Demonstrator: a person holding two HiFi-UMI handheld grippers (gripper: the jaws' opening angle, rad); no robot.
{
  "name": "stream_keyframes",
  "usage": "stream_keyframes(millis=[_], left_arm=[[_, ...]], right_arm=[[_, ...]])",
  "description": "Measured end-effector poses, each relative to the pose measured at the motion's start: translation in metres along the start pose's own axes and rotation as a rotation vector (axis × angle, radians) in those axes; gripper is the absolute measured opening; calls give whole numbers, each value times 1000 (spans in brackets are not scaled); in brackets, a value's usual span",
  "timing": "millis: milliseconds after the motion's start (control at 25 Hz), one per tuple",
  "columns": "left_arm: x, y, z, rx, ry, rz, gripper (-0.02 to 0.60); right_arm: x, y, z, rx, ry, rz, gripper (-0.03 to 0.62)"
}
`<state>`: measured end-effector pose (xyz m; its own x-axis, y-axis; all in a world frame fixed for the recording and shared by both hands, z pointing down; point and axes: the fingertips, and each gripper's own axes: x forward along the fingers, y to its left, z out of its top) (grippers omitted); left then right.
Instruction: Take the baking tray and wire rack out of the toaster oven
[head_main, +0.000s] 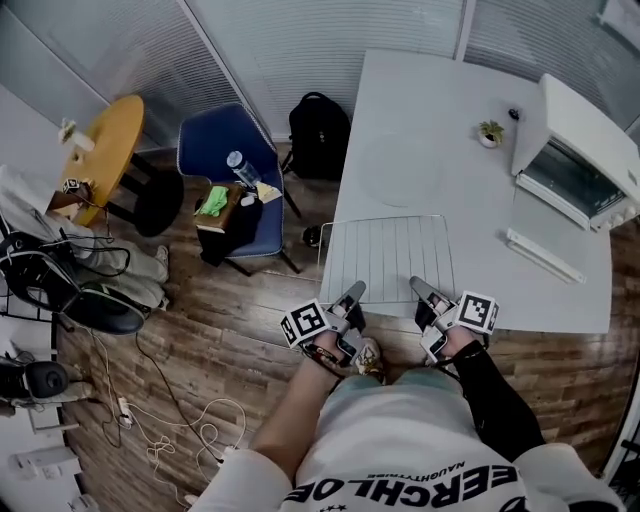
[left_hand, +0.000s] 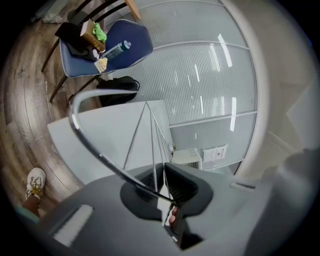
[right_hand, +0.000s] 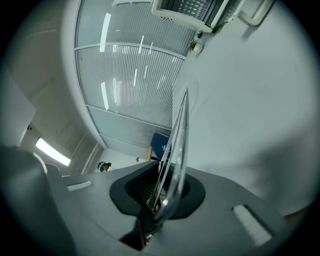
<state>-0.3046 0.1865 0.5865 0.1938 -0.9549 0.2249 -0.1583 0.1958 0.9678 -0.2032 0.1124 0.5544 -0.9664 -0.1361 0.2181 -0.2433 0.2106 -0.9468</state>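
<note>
Wire rack, silver metal, rectangular, thin parallel bars: out of the oven, held about level over the near edge of the white table, partly overhanging it toward the person. Whether it rests on the table or hangs just above cannot be told.

Left hand-held gripper: jaws clamped on the rack's near rim close to its left corner. Right hand-held gripper: jaws clamped on the same rim further right. Judged purpose of the two-point hold: to keep the wide, light frame from tipping or swinging.

White toaster oven: at the table's far right, door lowered toward the person, well apart from the rack.

Baking tray: cannot be picked out with certainty.

Writing: black-and-white square marker patterns on both gripper cubes; white letters on the person's dark shirt, partly readable as "ERCHLOE". No brand legible on the oven.
</note>
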Motion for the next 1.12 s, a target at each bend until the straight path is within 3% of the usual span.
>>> stream_keyframes(millis=[240,400,520,680,720,960,1120], left_arm=[[6,10,-2,-80,14,-21,81],[5,10,-21,-95,93,-32,153],[5,7,-45,-102,155,-43,166],[5,12,-65,-124,180,-50,142],[5,12,-63,-131,169,-58,94],[9,6,-44,-157,108,-94,74],[13,2,-43,-155,94,-101,69]], right_arm=[[6,-19,-2,65,-48,-62,14],[7,-29,2,106,-94,-97,8],[8,-33,5,117,-116,-112,6],[9,-36,6,121,-122,-122,6],[10,-36,7,120,-122,-119,6],[16,-32,5,115,-82,-109,11],[11,-36,1,113,-71,-108,72]])
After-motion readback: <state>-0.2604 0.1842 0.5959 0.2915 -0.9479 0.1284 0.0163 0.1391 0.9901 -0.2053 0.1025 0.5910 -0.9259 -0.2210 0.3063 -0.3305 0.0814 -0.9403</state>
